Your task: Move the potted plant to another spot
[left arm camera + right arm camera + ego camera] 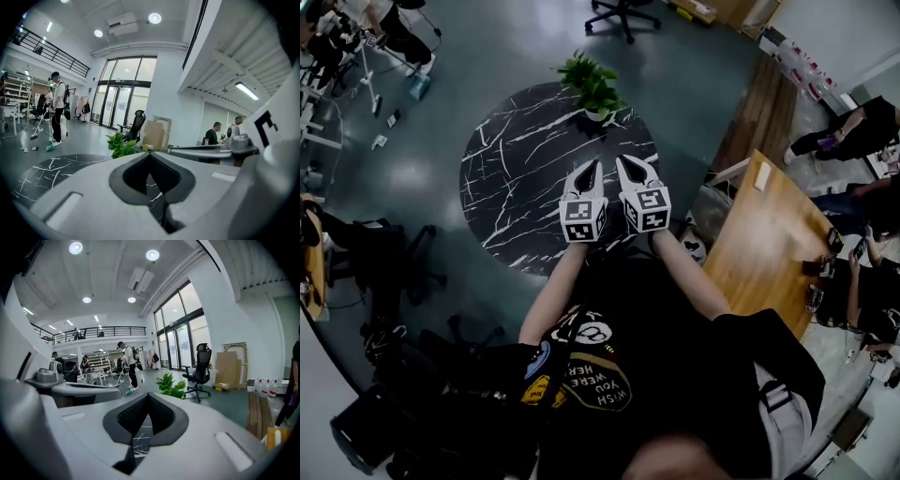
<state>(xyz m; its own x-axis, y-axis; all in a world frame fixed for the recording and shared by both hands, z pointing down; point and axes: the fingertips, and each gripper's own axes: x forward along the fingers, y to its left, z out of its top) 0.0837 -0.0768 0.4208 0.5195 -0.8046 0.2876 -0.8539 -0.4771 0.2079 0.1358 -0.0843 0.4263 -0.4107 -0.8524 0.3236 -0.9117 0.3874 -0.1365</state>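
Note:
The potted plant (pixel 592 86), leafy green in a small white pot, stands at the far edge of a round black marble table (pixel 516 178). I hold both grippers side by side in the air above the table's near part, well short of the plant. The left gripper (pixel 591 173) is shut with nothing in it, and so is the right gripper (pixel 630 169). In the left gripper view the plant (pixel 121 144) shows just left of the closed tips (pixel 150 154). In the right gripper view the plant (pixel 171 384) rises just right of the closed tips (pixel 149 395).
A wooden desk (pixel 769 234) stands to the right with seated people (pixel 853 131) beside it. A black office chair (pixel 619 11) is beyond the table. A person with a broom (pixel 57 108) stands far left. Dark chairs (pixel 384 262) crowd the near left.

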